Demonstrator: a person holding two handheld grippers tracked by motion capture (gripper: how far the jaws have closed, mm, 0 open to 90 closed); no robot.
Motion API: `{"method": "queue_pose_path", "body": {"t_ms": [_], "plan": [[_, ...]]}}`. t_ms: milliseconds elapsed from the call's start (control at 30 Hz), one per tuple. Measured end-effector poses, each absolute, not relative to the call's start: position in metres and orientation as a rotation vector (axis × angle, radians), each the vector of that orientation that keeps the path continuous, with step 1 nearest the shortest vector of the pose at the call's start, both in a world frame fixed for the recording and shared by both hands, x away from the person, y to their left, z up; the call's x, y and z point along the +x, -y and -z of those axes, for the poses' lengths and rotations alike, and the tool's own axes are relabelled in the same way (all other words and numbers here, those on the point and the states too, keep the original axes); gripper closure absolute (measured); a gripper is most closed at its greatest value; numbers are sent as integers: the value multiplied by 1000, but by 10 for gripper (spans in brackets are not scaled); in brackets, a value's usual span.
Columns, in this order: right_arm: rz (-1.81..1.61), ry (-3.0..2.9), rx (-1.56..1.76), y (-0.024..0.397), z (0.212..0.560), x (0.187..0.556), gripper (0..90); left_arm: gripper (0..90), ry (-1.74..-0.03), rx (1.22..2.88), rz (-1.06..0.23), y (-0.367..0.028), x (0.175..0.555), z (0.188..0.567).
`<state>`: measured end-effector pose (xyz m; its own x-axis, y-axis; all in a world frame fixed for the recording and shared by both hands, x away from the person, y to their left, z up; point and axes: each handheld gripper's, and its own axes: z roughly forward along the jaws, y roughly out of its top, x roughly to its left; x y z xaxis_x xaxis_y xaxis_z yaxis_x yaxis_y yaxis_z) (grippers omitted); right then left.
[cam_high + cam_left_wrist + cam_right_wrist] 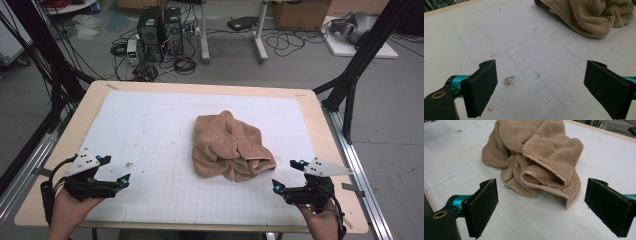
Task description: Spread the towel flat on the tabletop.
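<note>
A crumpled tan towel (231, 147) is being left lying right of centre on the white gridded mat (150, 130). The left gripper (114, 171) and right gripper (288, 175) are being held spread wide, nothing between them.

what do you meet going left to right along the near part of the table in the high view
left gripper → bare gridded white mat → crumpled tan towel → right gripper

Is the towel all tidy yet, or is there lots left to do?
Nothing looks done yet: the tan towel lies crumpled in a heap on the white mat. Nothing is in hand; the left gripper and right gripper are open, apart from it. Grabbing and straightening it likely remain.
</note>
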<state>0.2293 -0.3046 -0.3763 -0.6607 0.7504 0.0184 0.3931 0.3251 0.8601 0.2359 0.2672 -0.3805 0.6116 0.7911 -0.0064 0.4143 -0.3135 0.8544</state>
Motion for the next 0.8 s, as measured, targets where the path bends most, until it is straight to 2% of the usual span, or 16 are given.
{"method": "queue_pose_path", "body": {"t_ms": [500,800], "plan": [[-1291,-2211,1013,298,375,238,106,121,-944,1952,-525,-266,235,380],[-1283,-2249,944,277,361,252,107,121,-947,1940,-527,-270,235,378]]}}
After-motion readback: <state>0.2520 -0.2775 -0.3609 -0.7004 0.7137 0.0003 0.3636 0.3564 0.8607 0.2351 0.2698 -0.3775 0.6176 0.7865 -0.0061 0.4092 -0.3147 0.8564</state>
